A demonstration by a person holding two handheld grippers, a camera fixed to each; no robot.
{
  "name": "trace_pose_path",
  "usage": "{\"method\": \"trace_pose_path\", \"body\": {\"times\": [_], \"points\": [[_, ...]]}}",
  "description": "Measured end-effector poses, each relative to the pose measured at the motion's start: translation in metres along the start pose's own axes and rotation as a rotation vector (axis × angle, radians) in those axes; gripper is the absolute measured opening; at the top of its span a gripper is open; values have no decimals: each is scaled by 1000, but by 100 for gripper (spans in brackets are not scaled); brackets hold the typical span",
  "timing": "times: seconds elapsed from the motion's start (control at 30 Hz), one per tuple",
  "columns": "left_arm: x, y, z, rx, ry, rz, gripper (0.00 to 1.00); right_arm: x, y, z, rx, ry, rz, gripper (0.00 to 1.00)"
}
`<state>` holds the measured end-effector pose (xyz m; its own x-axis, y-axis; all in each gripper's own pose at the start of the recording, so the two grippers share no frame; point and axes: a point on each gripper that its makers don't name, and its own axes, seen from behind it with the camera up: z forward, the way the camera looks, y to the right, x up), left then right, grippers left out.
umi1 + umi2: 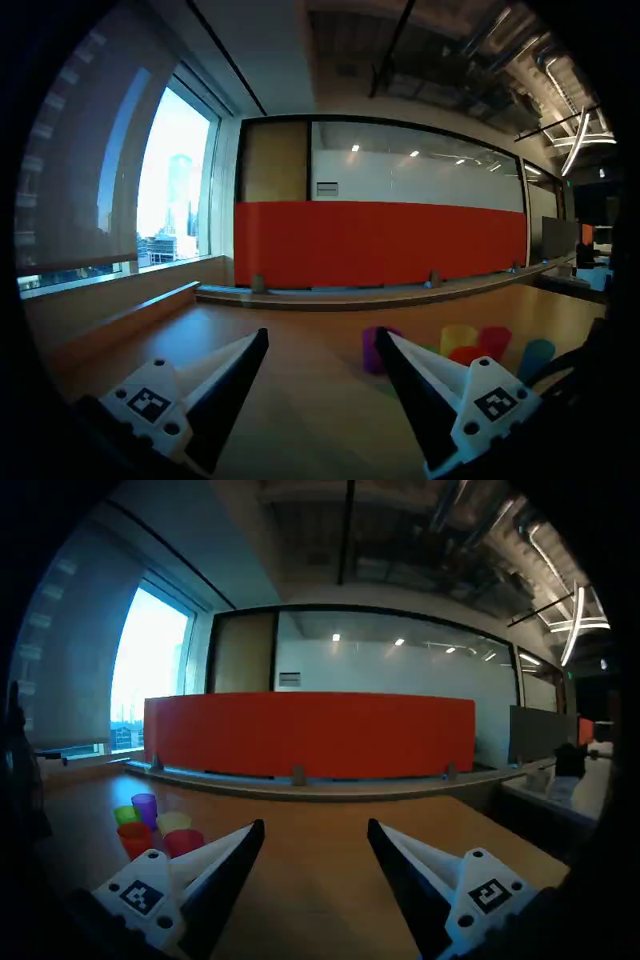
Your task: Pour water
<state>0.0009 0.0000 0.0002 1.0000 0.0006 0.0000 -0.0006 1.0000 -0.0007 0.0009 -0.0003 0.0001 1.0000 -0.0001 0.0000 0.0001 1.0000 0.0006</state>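
Wide and empty: left tongs (320, 334), right tongs (314, 826). On desk (320, 884), coloured cups (171, 822) at eight o'clock in right gripper view.

**Open gripper over table, cups ahead**

The left gripper (320, 336) hovers over the wooden table (304, 416), its fingers spread wide and empty. Colored cups (458, 338) cluster behind the finger on the view's right, before an orange partition (376, 242).

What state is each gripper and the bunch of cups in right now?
Left gripper: open, holding nothing.
Right gripper: open, holding nothing.
Cups: upright, clustered together on the table; whether they are full or empty cannot be told.
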Motion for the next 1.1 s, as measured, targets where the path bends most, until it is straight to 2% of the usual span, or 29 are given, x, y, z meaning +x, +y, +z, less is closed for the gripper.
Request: {"method": "trace_pose_path", "body": {"times": [0.2, 0.4, 0.6, 0.9, 1.1], "points": [[25, 1, 6, -20, 1, 23, 100, 24, -3, 4, 14, 1, -3, 100], [58, 8, 15, -60, 10, 47, 100, 52, -7, 11, 33, 3, -9, 100], [90, 14, 23, -100, 7, 46, 100, 79, -12, 19, 57, -5, 13, 100], [122, 12, 38, -118, 1, 49, 100, 111, -15, 29, 85, -6, 55, 100], [135, 16, 44, -146, -3, 59, 100, 121, -16, 33, 99, -4, 46, 100]]}}
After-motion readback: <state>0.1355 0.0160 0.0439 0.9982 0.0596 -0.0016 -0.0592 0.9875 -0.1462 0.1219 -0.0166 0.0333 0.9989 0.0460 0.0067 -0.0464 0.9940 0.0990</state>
